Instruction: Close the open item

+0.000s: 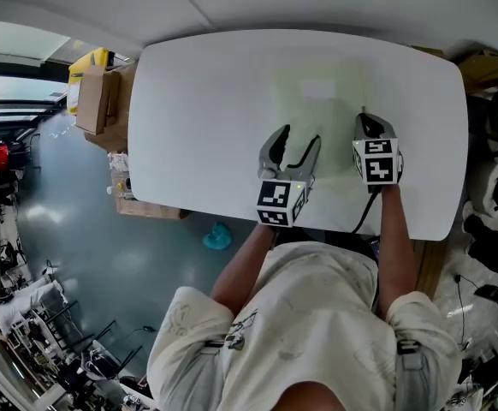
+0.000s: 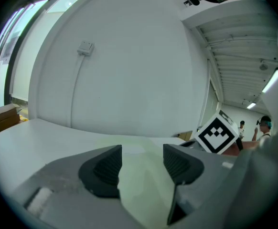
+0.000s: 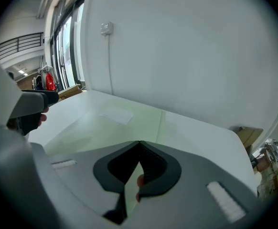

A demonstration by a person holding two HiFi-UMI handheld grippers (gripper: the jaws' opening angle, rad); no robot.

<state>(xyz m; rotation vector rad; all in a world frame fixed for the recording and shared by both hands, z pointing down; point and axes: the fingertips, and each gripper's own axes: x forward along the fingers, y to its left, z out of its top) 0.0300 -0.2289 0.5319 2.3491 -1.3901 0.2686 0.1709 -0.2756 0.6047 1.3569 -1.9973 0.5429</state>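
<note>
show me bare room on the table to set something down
Bare: the table's left half, left of the left gripper, and right of the right gripper. Crowded: the middle, where the pale green sheet lies by both grippers.

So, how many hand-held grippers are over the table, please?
2: the left hand-held gripper, jaws apart, over the pale green sheet; the right hand-held gripper, jaws together, at its right edge.

White table (image 1: 198, 101), with a pale yellow-green see-through folder (image 1: 317, 122) and a small white label (image 1: 317, 89). The left gripper (image 1: 301, 135) and right gripper (image 1: 364, 116) are grey, and each has a black-and-white checked cube. Cream shirt (image 1: 309, 315) at the bottom, brown cardboard boxes (image 1: 95, 98) upper left, and a teal blob (image 1: 217, 236) on the blue-grey floor (image 1: 78, 221).
</note>
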